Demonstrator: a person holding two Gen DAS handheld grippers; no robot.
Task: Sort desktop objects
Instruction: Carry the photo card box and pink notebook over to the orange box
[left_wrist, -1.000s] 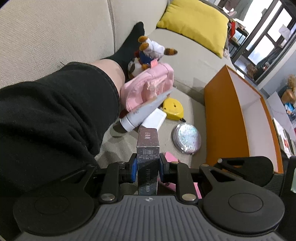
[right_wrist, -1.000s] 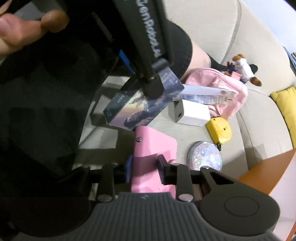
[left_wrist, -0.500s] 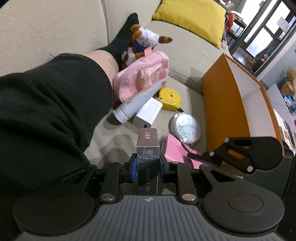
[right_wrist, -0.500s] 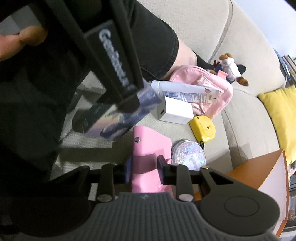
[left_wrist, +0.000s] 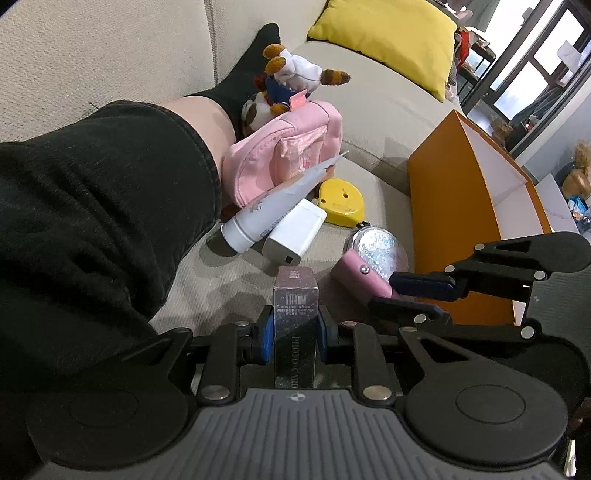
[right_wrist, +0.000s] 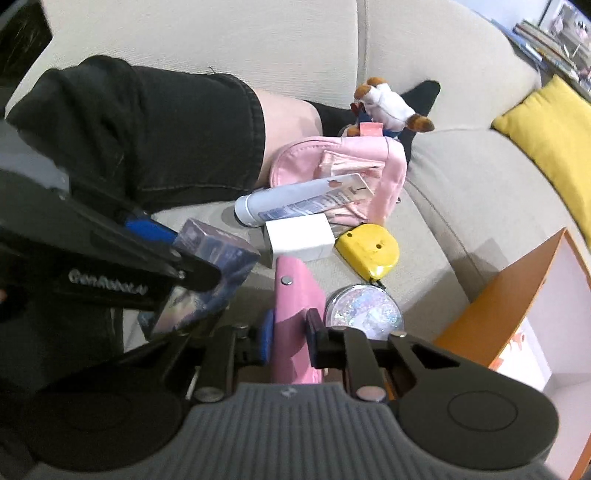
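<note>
Left wrist view shows me the sofa (left_wrist: 369, 110) first, with a person's dark-clad leg (left_wrist: 92, 221) lying along it, and the orange box (left_wrist: 454, 206) standing open just beside the clutter. I take that box as the place to sort into. Next down in size: the pink pouch (left_wrist: 284, 158) against the leg, a plush toy (left_wrist: 291, 81) behind it, the white tube (left_wrist: 280, 203) leaning on the pouch, the charger (left_wrist: 295, 236) touching the tube, the yellow tape measure (left_wrist: 341, 201), and the glitter compact (left_wrist: 384, 247).

My left gripper (left_wrist: 293, 332) is clamped on the dark card box (left_wrist: 295, 314), held upright above the cushion. My right gripper (right_wrist: 288, 336) is closing on the pink case (right_wrist: 295, 317); its pads look pressed on both sides already, and the case looks lifted off the cushion.

My worries: the two grippers sit very close, so swinging either toward the box could knock the other's load loose. The case is gripped near one end and could pivot or slip. A low carry could also drag the compact or clip the box wall.
</note>
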